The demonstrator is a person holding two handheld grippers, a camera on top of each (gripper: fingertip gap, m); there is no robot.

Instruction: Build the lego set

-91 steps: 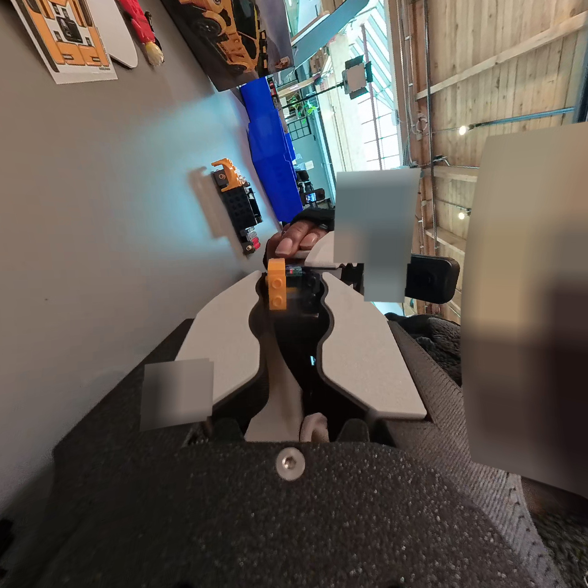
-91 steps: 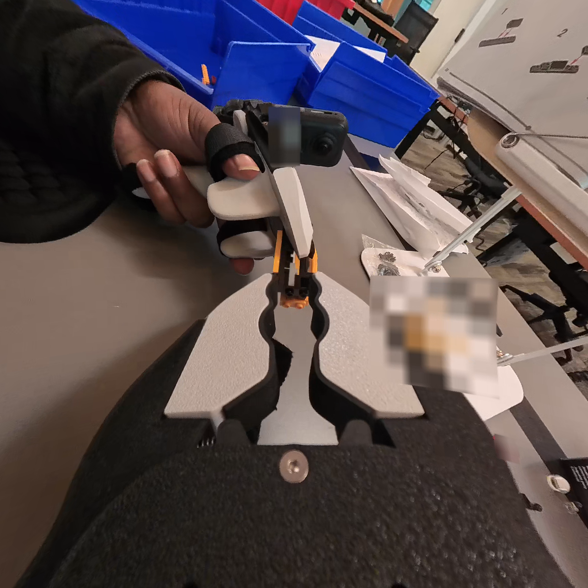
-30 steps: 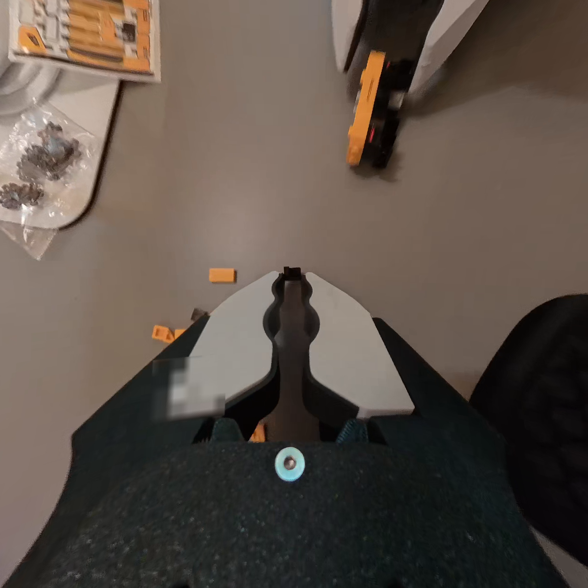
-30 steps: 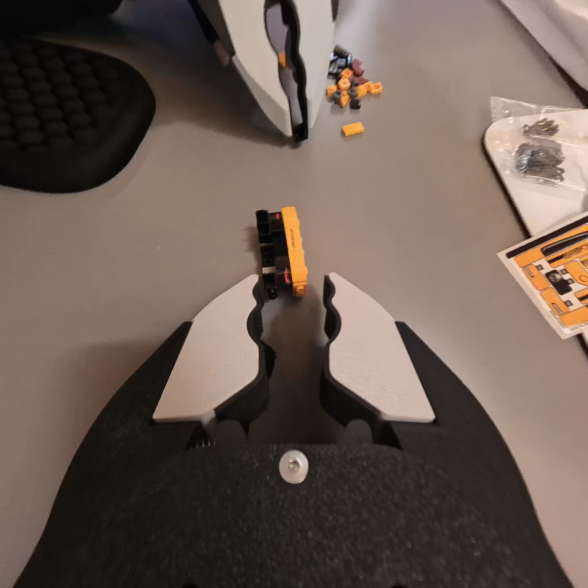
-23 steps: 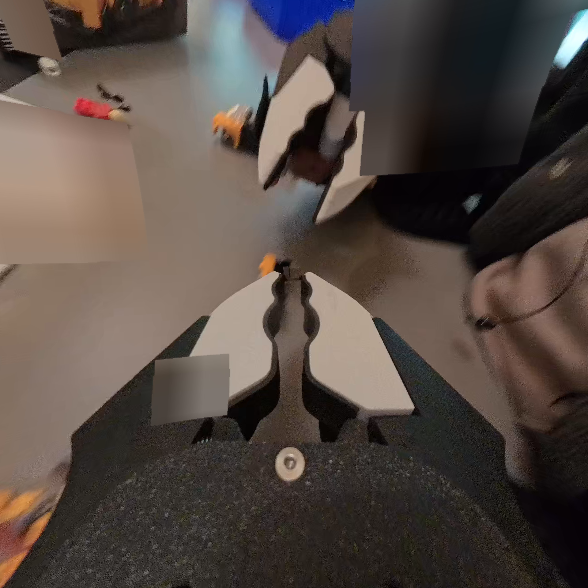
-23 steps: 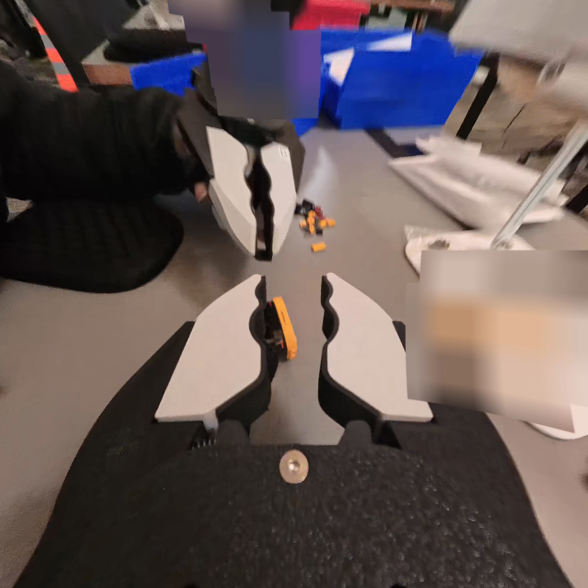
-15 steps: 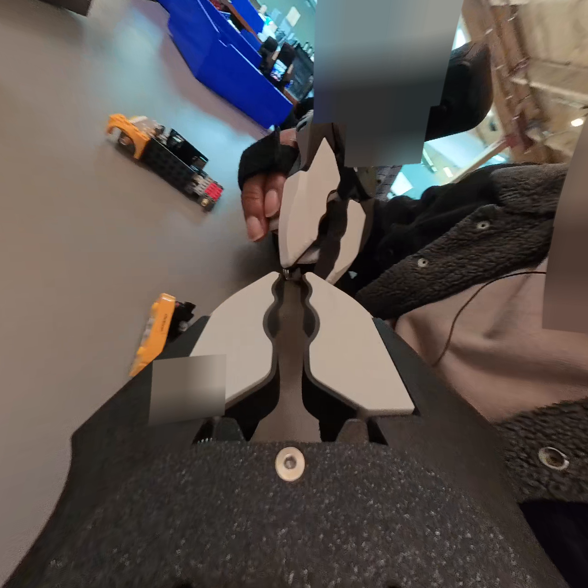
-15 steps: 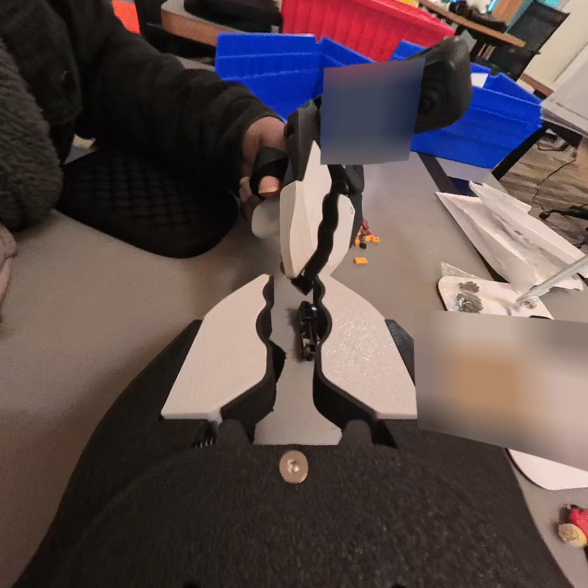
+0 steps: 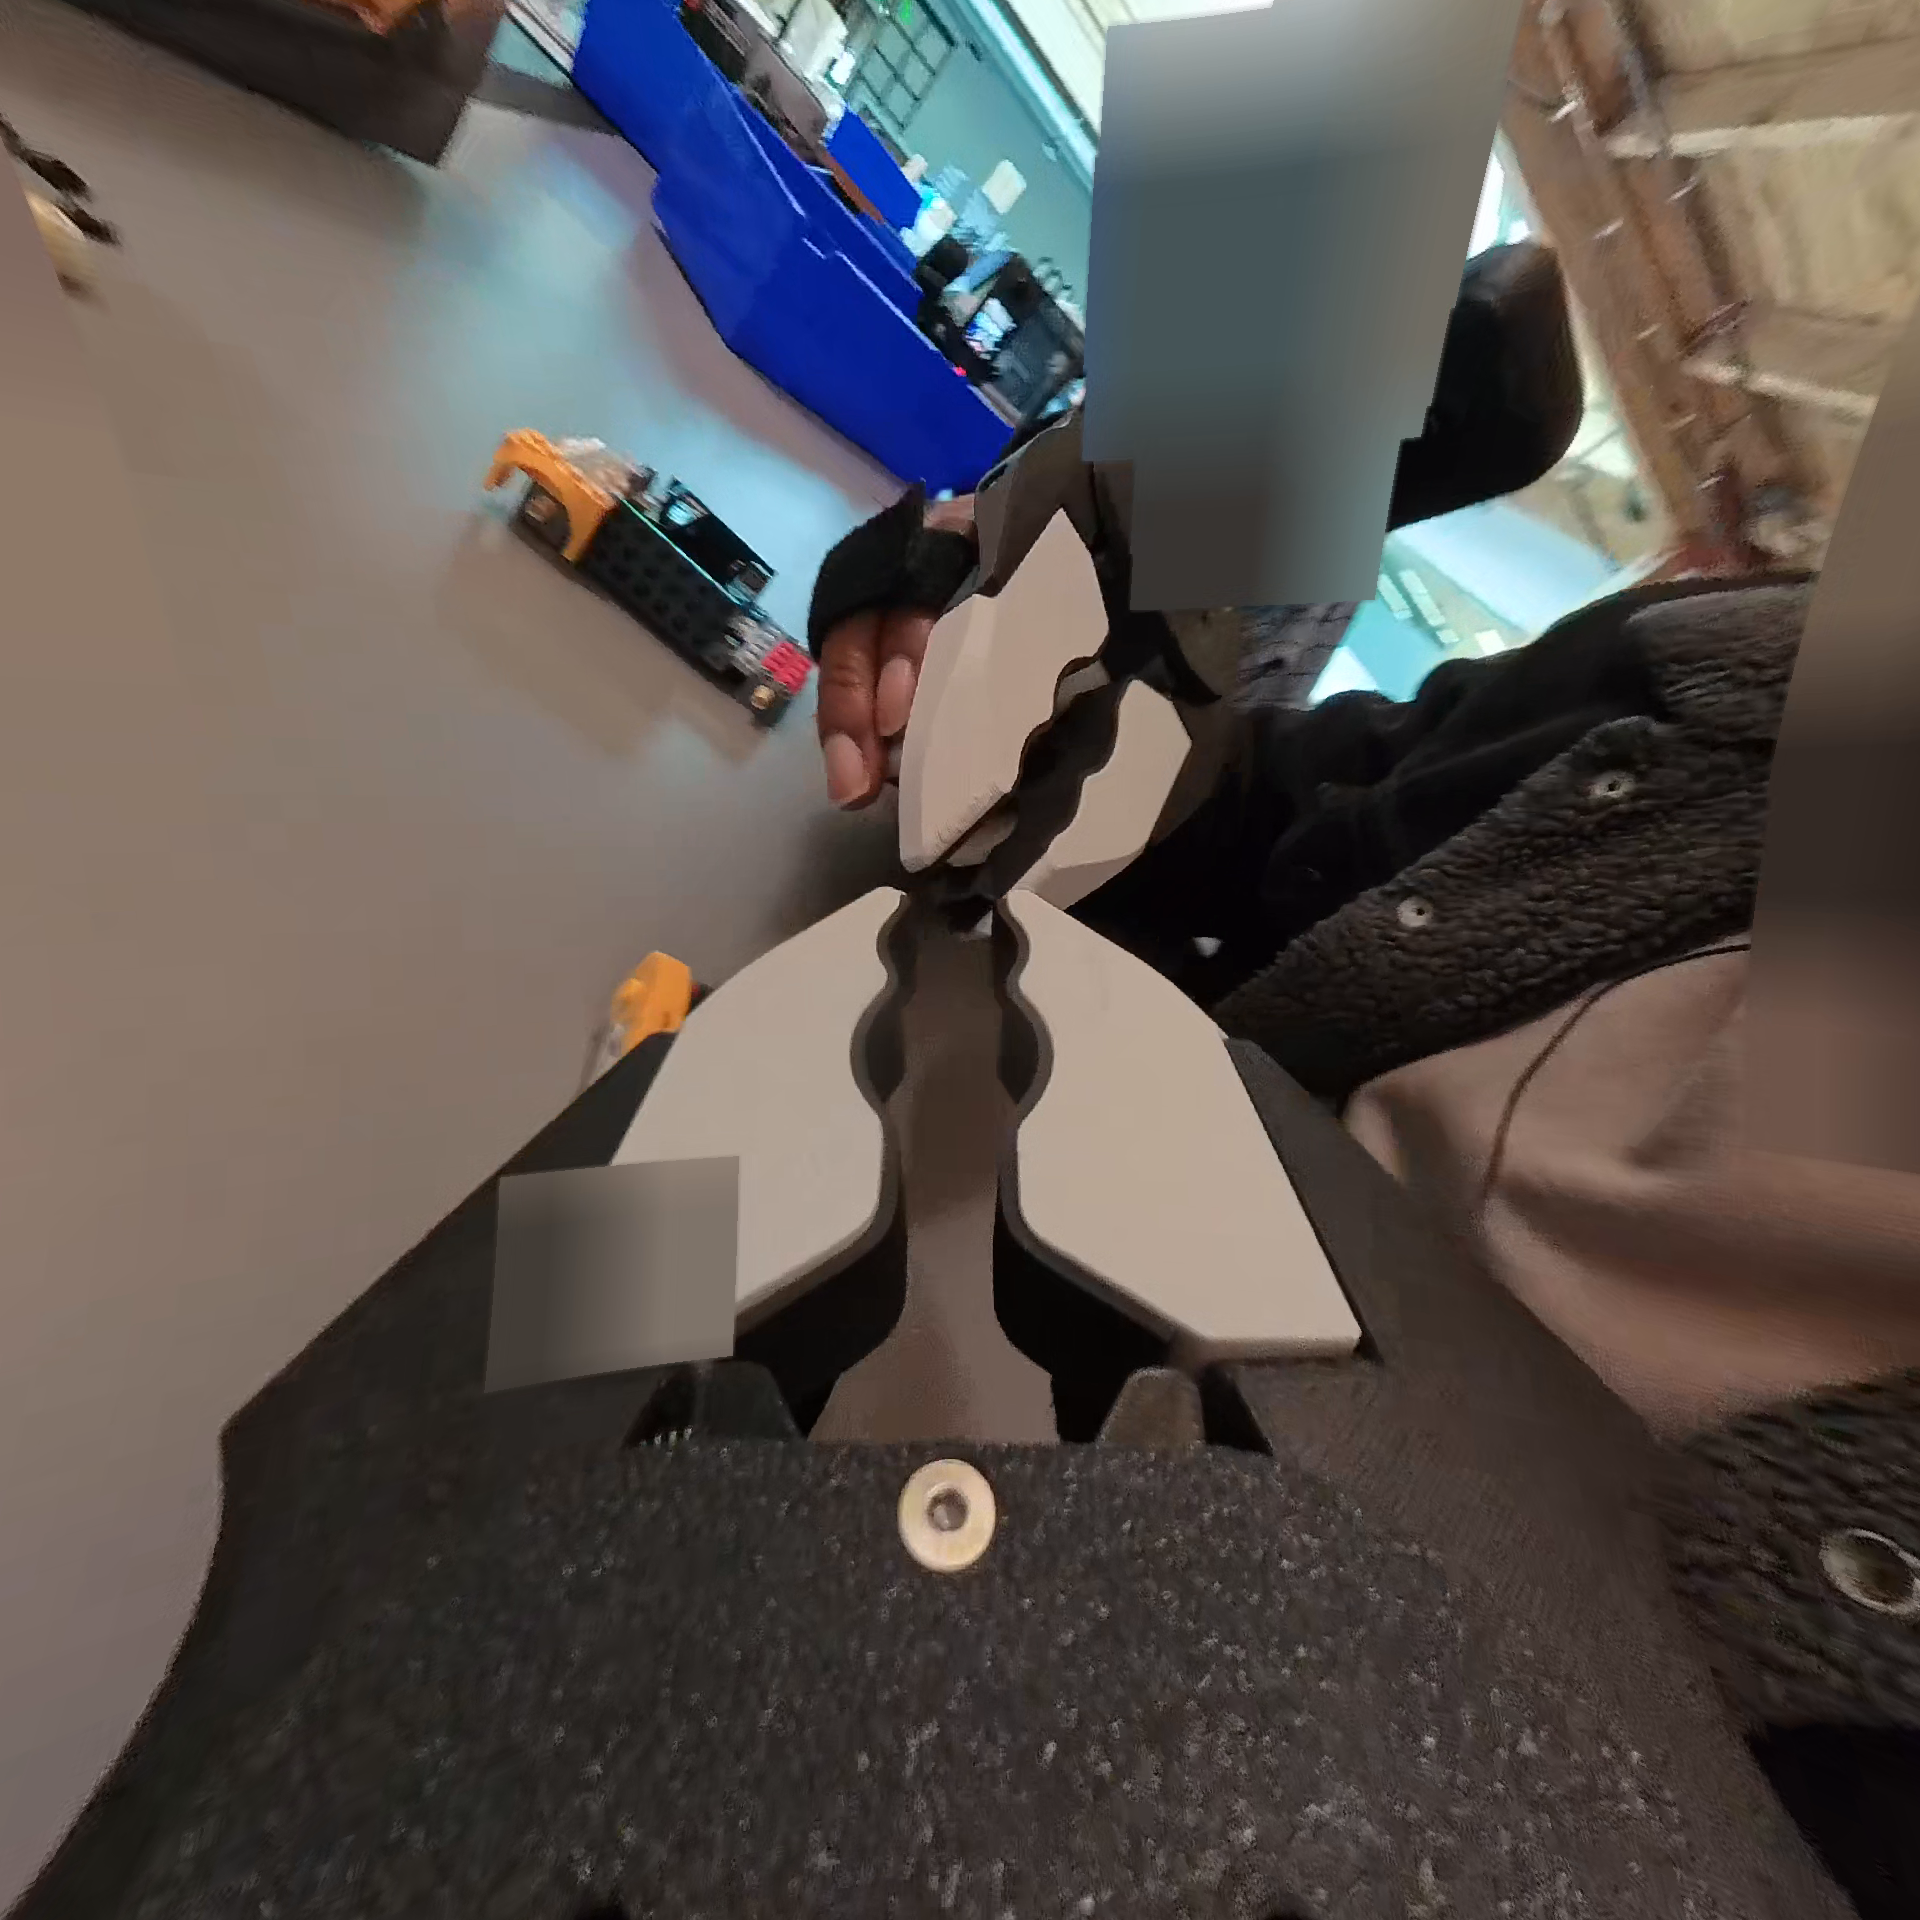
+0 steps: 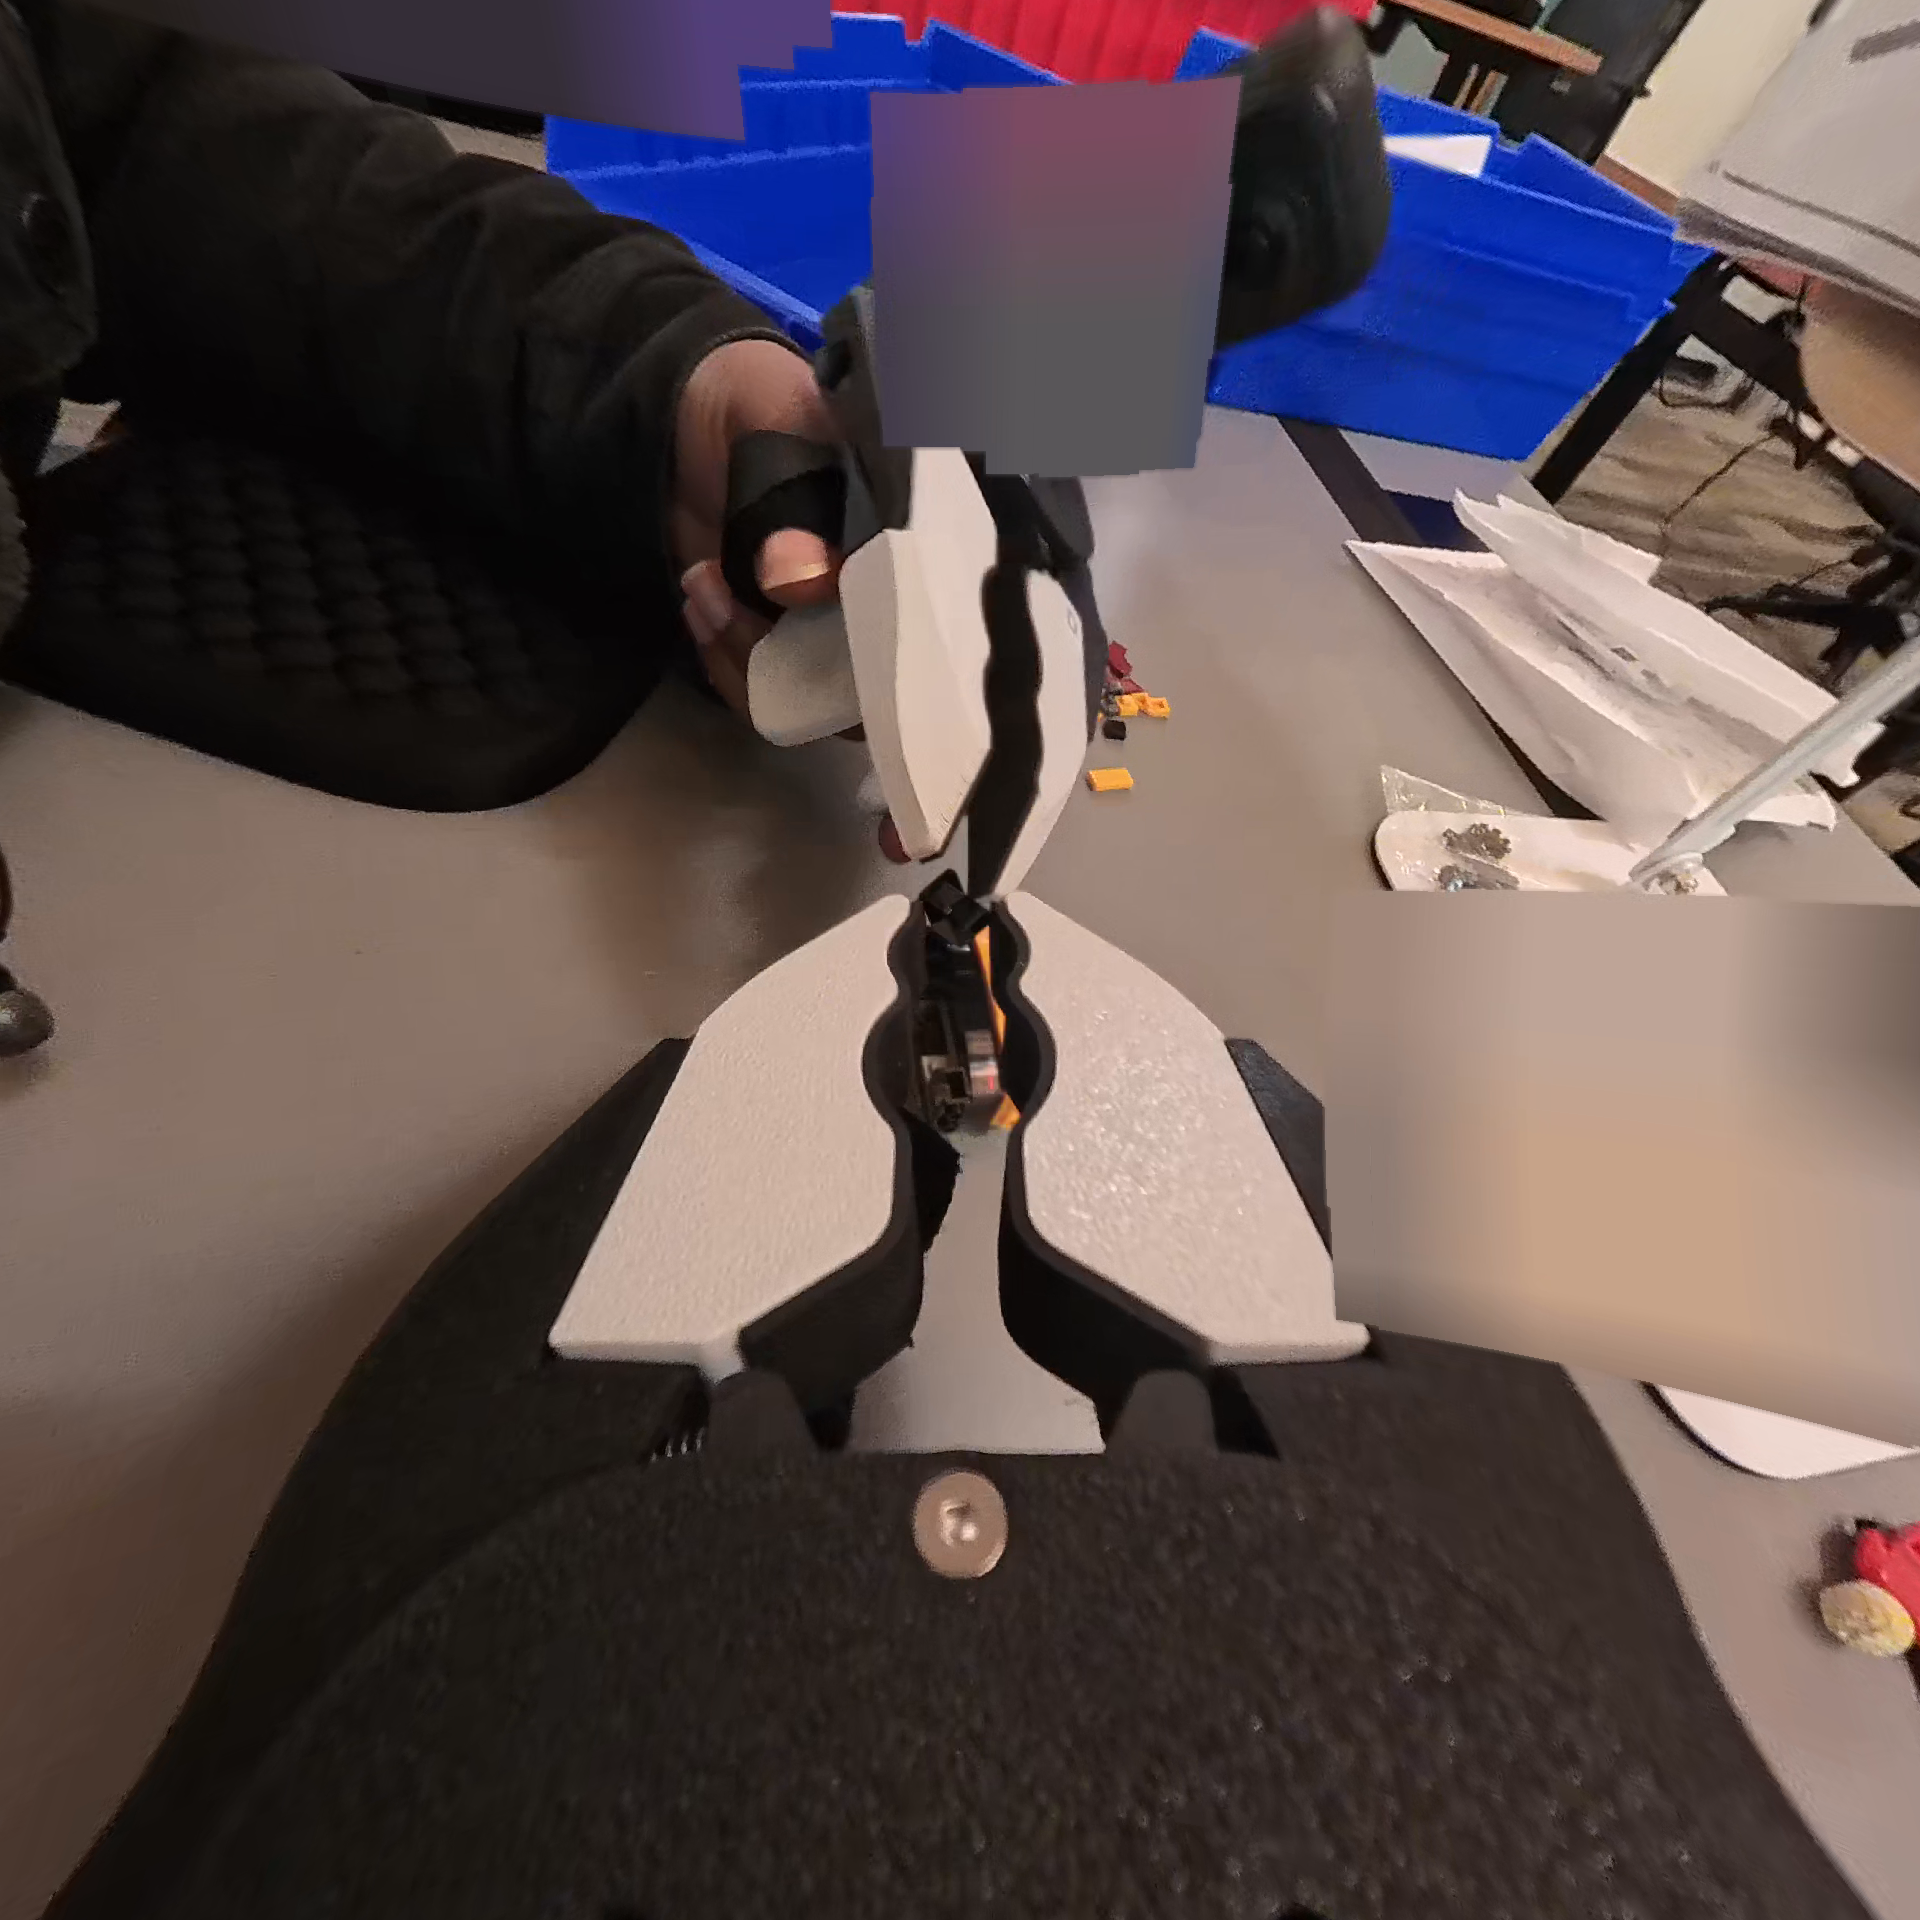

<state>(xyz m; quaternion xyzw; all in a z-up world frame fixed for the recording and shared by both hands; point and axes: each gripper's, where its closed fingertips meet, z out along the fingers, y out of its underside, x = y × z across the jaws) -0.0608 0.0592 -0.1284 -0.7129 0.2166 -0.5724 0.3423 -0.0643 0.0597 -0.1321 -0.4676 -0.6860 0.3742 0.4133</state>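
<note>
I find the sub-assembly (image 10: 961, 1039), a narrow black-and-orange block stack with a small red spot, standing on edge above the table (image 10: 312, 1039). The right gripper (image 10: 956, 920) is clenched on it, the stack filling the gap between its fingers (image 10: 790, 1122). At the top of the sub-assembly I see a small black piece (image 10: 951, 902), pinched at the tip of the left gripper (image 10: 977, 878), whose jaws are closed on it; the piece touches the sub-assembly's top end. In the left wrist view the left gripper (image 9: 951, 920) meets the right gripper (image 9: 982, 862) tip to tip, and the contact point is too dark for detail.

Beyond the sub-assembly, loose orange and dark bricks (image 10: 1127, 717) lie on the grey table, with a white booklet (image 10: 1579, 644) to their right. A larger black chassis (image 9: 655, 566) with an orange end sits apart from it. Blue bins (image 10: 1455, 301) stand behind the table.
</note>
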